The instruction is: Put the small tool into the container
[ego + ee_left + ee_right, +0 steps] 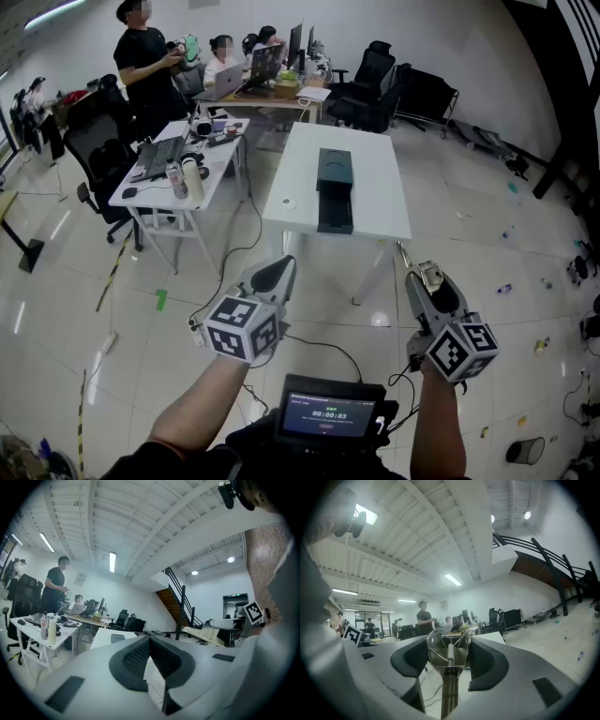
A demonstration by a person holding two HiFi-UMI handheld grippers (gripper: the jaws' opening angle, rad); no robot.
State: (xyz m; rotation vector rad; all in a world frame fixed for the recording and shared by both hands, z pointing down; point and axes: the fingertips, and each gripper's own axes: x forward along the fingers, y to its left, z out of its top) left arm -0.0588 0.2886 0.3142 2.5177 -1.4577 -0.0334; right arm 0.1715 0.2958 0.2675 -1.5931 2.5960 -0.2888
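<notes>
- Left gripper (150, 640): jaws stood closed, pad against pad, with nothing between them; it was held at 7 o'clock of the white table (378, 192).
- Right gripper (449, 642): jaws stood wide, clamped on the small tool (449, 662), a metal piece with a coiled spring down its middle, in the air at 5 o'clock of the table.
- Container (335, 187): dark and oblong, it lay on the table top at 12 o'clock from both grippers, well apart from the tool.
</notes>
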